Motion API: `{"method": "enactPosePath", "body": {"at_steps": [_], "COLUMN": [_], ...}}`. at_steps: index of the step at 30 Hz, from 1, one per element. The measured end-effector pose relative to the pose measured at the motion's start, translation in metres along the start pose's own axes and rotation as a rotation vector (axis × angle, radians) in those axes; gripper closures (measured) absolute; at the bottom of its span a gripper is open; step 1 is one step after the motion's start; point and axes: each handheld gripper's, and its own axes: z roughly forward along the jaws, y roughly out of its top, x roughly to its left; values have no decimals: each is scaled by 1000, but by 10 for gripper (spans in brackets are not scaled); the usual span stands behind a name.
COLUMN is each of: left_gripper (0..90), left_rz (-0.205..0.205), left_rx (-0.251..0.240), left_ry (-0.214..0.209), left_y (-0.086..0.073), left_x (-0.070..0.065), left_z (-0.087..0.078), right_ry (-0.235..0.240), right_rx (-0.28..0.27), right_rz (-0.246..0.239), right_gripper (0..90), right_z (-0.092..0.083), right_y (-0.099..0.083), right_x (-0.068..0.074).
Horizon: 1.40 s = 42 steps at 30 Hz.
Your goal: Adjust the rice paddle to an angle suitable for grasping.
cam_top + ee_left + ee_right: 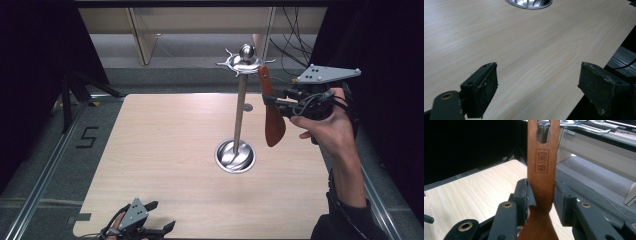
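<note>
My right gripper [276, 101] clamps the wooden spatula [272, 117], its handle hole seemingly at a hook of the metal stand [240, 110]; whether it's hooked, I can't tell. My left gripper [161, 216] rests wide open, empty, near the table [165, 150] edge.

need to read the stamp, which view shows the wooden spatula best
The right gripper view: the wooden spatula fills the middle, with its handle stamp and hanging hole clear. The high view shows it whole but small, and its stamp can't be read there.
</note>
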Motion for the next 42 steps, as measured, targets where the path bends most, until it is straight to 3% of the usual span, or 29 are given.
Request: {"method": "enactPosePath", "body": {"at_steps": [1, 2, 4, 7, 16, 19, 25, 34, 35, 42], "left_gripper": [150, 150, 150, 150, 150, 150, 150, 150, 150, 150], "left_rz": [2, 3, 3, 0, 1, 1, 0, 0, 1, 0], "left_rx": [1, 3, 5, -3, -3, -3, -3, -3, -1, 0], "left_ry": [0, 2, 1, 1, 2, 2, 3, 3, 3, 1], "left_y": [0, 0, 0, 0, 0, 0, 0, 0, 0, 0], "left_x": [0, 0, 0, 0, 0, 0, 0, 0, 0, 0], "left_z": [0, 0, 0, 0, 0, -1, -1, 0, 0, 0], "right_ry": [-8, 14, -2, 14, 32, 31, 38, 49, 40, 29], "right_rx": [-14, 6, -9, 7, 13, -1, 1, -16, -13, -15], "right_rz": [-3, 21, 6, 0, 39, 13, 29, 53, 38, 68], "right_gripper": [670, 670, 670, 669, 667, 667, 660, 570, 561, 504], "right_z": [1, 1, 3, 5, 9, 10, 9, 3, 2, -5], "right_y": [0, 0, -1, -1, -3, -3, -5, -12, -13, -28], "right_x": [0, 1, 0, -1, 1, -1, -1, -2, -3, -3]}}
